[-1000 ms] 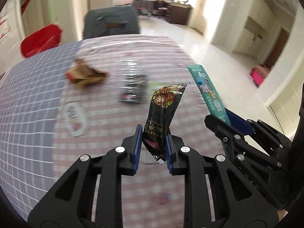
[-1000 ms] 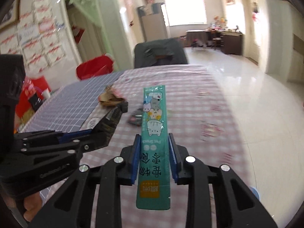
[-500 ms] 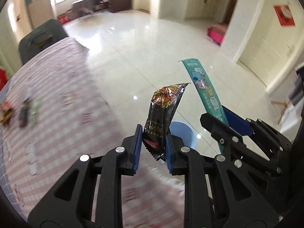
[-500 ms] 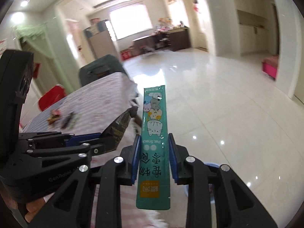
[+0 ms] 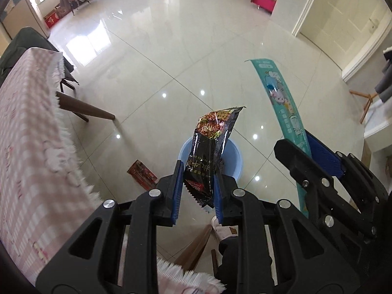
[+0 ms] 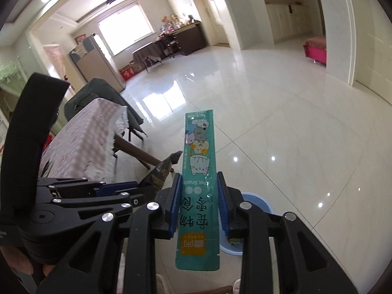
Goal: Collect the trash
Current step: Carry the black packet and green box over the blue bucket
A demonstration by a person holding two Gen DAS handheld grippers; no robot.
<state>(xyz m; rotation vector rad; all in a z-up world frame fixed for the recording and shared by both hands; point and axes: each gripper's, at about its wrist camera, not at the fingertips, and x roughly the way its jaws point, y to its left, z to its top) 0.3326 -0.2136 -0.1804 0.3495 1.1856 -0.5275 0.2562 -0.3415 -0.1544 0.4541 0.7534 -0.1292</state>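
Standing nearly upright between the blue pads of the left gripper (image 5: 197, 193), the black snack wrapper (image 5: 208, 156) runs its long axis up and away from the fingers, its torn, gold-and-red printed end leaning slightly right and its serrated bottom edge hanging just below the pads. The jaws are clenched on its lower part. Directly behind and below it on the pale tiled floor (image 5: 171, 56) sits the round blue bin (image 5: 235, 161), so the wrapper hangs over the bin's near rim in the left wrist view.

To the right of the bin in that same view, the right gripper (image 6: 199, 203) clasps the long teal pet-snack sachet (image 6: 198, 188) across its lower half; the sachet's long axis points straight out along the fingers, cartoon animals toward the far end, orange label at the near end, which sticks out behind the pads. In the right wrist view the bin (image 6: 257, 203) lies just beyond and to the right of the fingers, partly hidden by them.

Left of the bin, a flat red wrapper (image 5: 142, 172) lies on the floor, apart from it. Further left still, the table with its pink checked, fringed cloth (image 5: 29, 147) fills the edge, a brown table leg (image 5: 83, 107) slanting to the floor. A dark chair (image 6: 98, 95) stands at the table's far end.
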